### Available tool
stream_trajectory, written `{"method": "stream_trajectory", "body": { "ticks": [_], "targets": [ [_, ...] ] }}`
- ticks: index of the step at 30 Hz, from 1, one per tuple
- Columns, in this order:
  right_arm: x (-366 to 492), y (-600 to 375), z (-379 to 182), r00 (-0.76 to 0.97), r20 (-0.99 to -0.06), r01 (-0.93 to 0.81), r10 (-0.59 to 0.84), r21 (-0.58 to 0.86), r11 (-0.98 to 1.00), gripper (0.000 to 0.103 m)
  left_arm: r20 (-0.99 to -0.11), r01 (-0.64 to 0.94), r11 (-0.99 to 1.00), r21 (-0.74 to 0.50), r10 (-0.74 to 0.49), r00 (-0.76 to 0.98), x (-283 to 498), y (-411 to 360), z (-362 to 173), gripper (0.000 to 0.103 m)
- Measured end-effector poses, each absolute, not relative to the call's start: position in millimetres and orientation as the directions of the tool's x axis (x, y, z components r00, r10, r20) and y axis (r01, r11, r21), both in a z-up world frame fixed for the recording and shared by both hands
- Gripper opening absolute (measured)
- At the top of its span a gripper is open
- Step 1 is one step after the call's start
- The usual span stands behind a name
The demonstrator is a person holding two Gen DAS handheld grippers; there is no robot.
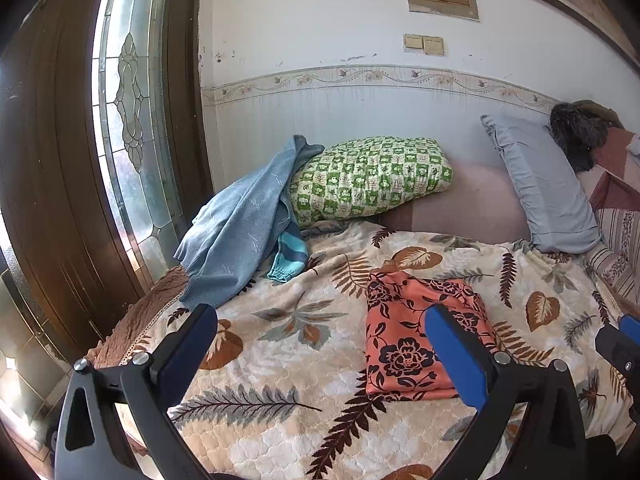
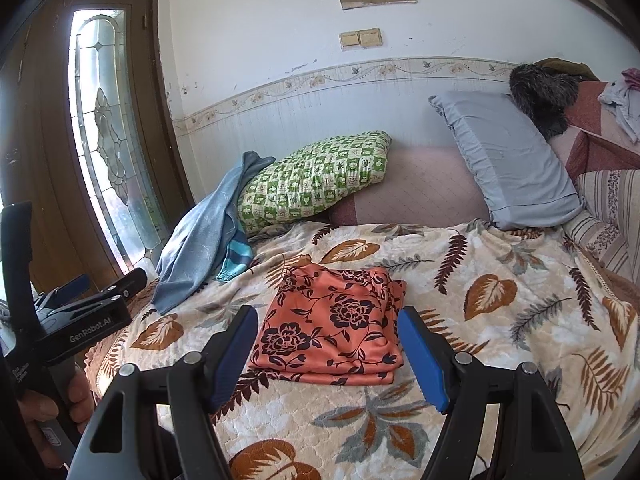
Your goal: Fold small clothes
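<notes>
Right now the orange flowered cloth [image 2: 332, 320] lies as a flat, squared stack on the leaf-print blanket [image 2: 500, 360], in the lower middle of the right wrist view and right of centre in the left wrist view. Its edges sit lined up in layers, so the folding of this piece looks finished, and neither tool touches it. The right gripper [image 2: 328, 356] hangs just in front of the cloth with its blue pads [image 2: 420, 360] spread wide and nothing between them, probably just drawn back or ready to press the stack flat. The left gripper [image 1: 320, 344] is likewise spread and empty, over bare blanket to the cloth's left. Further back, at the left of both frames, a blue garment [image 1: 236, 236] is draped loose against a green checked pillow [image 1: 372, 176], likely the next piece to fold. A grey pillow [image 2: 508, 160] leans toward the upper right.
</notes>
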State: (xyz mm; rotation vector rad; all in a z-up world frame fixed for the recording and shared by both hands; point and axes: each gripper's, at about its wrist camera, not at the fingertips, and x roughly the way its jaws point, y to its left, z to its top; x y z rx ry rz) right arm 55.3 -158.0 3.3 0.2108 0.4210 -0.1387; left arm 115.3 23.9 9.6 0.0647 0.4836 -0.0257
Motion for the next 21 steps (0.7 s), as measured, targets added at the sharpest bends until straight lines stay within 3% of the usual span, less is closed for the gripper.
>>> {"method": "stream_trajectory", "body": {
  "ticks": [10,21],
  "targets": [
    [67,-148,-1,0.892,-0.446,0.158,-0.069,0.167,0.973,0.076,-0.504,0.062,0.996,0.063,-0.021,0.863,118,26,3,0.103],
    [71,-132,2,0.893,-0.447,0.13,-0.055,0.139,0.982,0.076,-0.491,0.057,0.997,0.055,-0.023,0.871,115,34,10,0.103]
  ]
}}
